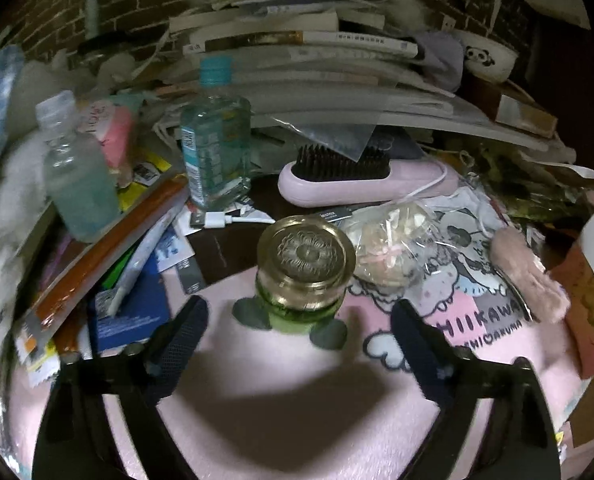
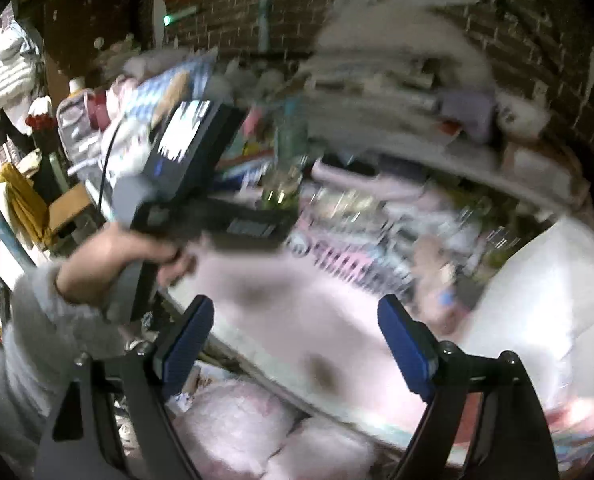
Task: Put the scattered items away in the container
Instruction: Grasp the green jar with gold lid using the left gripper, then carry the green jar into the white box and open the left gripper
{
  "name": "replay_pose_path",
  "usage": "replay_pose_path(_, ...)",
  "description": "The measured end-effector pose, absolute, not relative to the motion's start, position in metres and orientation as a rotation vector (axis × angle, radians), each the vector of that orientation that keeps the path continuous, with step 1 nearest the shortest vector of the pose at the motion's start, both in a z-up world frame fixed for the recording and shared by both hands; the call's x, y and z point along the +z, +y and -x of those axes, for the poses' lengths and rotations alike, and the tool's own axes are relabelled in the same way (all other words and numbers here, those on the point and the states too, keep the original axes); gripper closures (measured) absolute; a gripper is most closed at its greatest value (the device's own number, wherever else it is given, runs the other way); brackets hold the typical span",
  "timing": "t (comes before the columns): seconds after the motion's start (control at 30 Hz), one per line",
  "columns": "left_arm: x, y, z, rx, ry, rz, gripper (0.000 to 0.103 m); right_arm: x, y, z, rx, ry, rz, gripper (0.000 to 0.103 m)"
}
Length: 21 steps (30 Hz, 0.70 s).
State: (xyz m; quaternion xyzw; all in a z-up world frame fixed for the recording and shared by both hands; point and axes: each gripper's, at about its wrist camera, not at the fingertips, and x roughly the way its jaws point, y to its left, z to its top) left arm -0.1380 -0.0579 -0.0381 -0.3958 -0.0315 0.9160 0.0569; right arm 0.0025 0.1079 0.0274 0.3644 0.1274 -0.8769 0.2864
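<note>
The small green glass jar with an embossed gold lid (image 1: 303, 276) stood upright on the pink cloth (image 1: 277, 400) just ahead of the left gripper (image 1: 299, 322), whose jaws stood apart, untouched, while the right gripper (image 2: 297, 330) hovered agape, empty.

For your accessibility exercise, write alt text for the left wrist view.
An open left gripper frames a gold-lidded green jar on a pink mat, its fingers not touching it. Behind lie a pink hairbrush and two bottles amid clutter.
</note>
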Motion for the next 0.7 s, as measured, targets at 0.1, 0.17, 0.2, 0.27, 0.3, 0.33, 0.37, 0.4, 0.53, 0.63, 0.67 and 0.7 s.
replay_pose_path(0.1, -0.043, -0.054, 0.145, 2.785, -0.058, 1.248, 0.049, -0.004, 0.111, 0.006, -2.266, 0.228, -1.091, 0.021)
replay_pose_path(0.17, -0.043, -0.052, 0.145, 2.795, -0.044, 1.248, 0.051, -0.016, 0.114, 0.013, -2.237, 0.166, -1.148, 0.021)
replay_pose_path(0.2, -0.043, -0.052, 0.145, 2.802, -0.043, 1.242, 0.054, -0.020, 0.115, 0.013, -2.237, 0.157, -1.160, 0.021)
replay_pose_path(0.27, -0.044, -0.051, 0.145, 2.811, -0.033, 1.236, 0.059, -0.026, 0.116, 0.018, -2.265, 0.184, -1.163, 0.021)
replay_pose_path(0.3, -0.044, -0.050, 0.146, 2.812, -0.028, 1.232, 0.060, -0.028, 0.117, 0.020, -2.289, 0.194, -1.161, 0.021)
replay_pose_path(0.33, -0.044, -0.049, 0.146, 2.815, -0.028, 1.231, 0.060, -0.030, 0.119, 0.023, -2.309, 0.195, -1.161, 0.021)
replay_pose_path(0.37, -0.045, -0.049, 0.145, 2.819, -0.028, 1.230, 0.060, -0.031, 0.120, 0.025, -2.317, 0.190, -1.165, 0.021)
replay_pose_path(0.4, -0.045, -0.049, 0.145, 2.821, -0.024, 1.230, 0.060, -0.032, 0.122, 0.028, -2.327, 0.182, -1.167, 0.021)
replay_pose_path(0.53, -0.043, -0.044, 0.144, 2.791, -0.006, 1.246, 0.060, -0.033, 0.130, 0.035, -2.411, 0.171, -1.159, 0.021)
replay_pose_path(0.63, -0.042, -0.039, 0.141, 2.758, 0.026, 1.261, 0.060, -0.032, 0.131, 0.039, -2.469, 0.194, -1.131, 0.021)
replay_pose_path(0.67, -0.041, -0.037, 0.141, 2.751, 0.031, 1.260, 0.060, -0.032, 0.131, 0.040, -2.483, 0.196, -1.124, 0.021)
replay_pose_path(0.7, -0.040, -0.036, 0.140, 2.748, 0.033, 1.261, 0.060, -0.032, 0.131, 0.041, -2.497, 0.195, -1.118, 0.021)
